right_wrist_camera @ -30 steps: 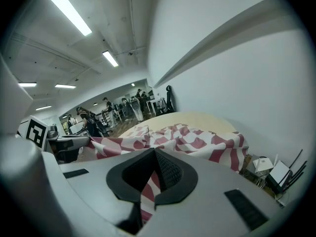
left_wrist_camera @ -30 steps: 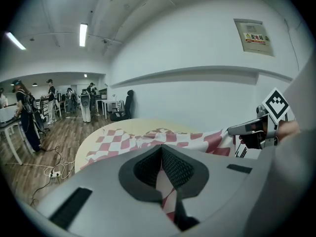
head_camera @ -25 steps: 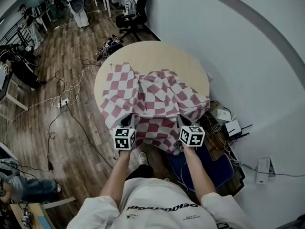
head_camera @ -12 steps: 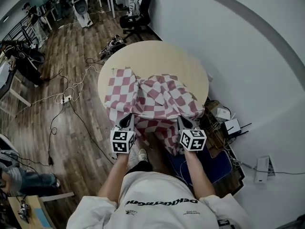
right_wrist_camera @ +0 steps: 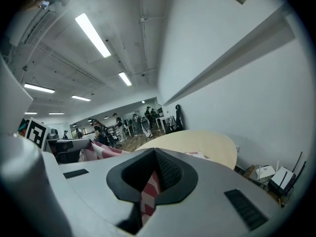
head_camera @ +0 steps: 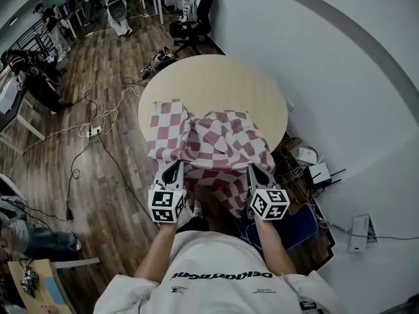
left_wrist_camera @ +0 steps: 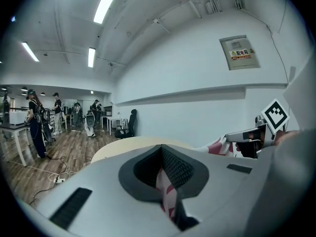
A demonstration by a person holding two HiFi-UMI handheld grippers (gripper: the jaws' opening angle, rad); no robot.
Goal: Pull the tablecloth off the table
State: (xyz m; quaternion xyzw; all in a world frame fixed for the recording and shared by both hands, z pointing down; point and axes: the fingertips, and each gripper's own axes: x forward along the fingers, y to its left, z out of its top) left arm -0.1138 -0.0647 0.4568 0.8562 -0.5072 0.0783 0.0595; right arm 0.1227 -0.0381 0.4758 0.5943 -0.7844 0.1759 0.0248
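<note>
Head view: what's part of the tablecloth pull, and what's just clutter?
Job: tablecloth, round table, left gripper and right gripper, both shut on the cloth.
Clutter: office chair, floor cables, router.

A red-checked tablecloth [head_camera: 213,139] is bunched on the near half of the round worktop [head_camera: 216,84] and is held at its edge by the left claw [head_camera: 173,169] and the right claw [head_camera: 254,173].

Wall [head_camera: 340,77] close beside table [head_camera: 216,84]
</note>
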